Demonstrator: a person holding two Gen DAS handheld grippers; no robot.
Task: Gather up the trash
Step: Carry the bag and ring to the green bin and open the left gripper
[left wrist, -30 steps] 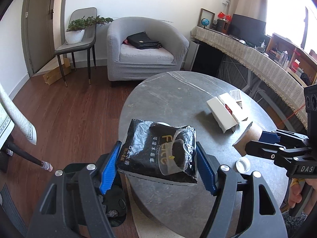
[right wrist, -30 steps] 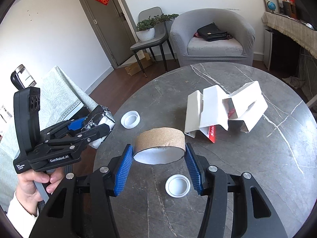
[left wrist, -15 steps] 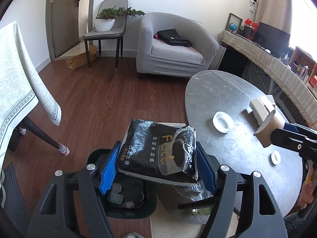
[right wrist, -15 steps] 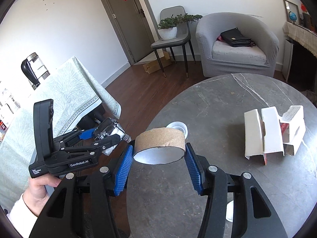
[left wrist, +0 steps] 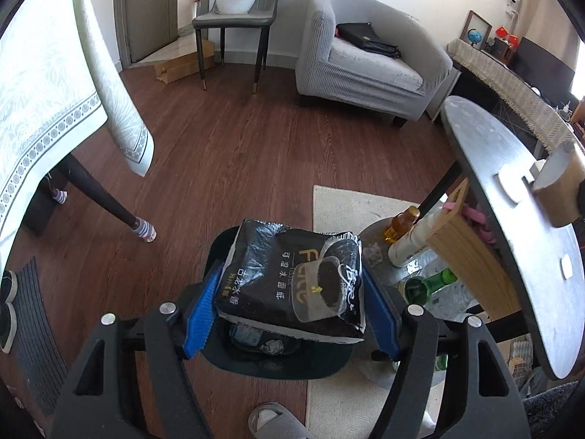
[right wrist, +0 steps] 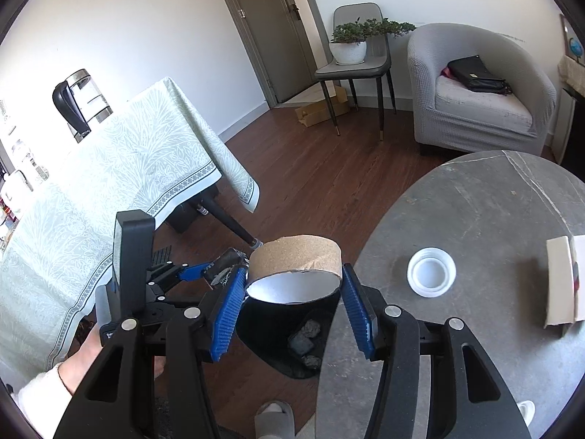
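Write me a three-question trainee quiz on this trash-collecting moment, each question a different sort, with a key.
1. True or false: the left gripper grips a black tissue pack above the black trash bin.
2. Multiple choice: the right gripper holds A) a glass bottle, B) a cardboard tape roll, C) a white lid.
3. Fill in: the white lid lies on the round grey ____.

Key: 1 true; 2 B; 3 table.
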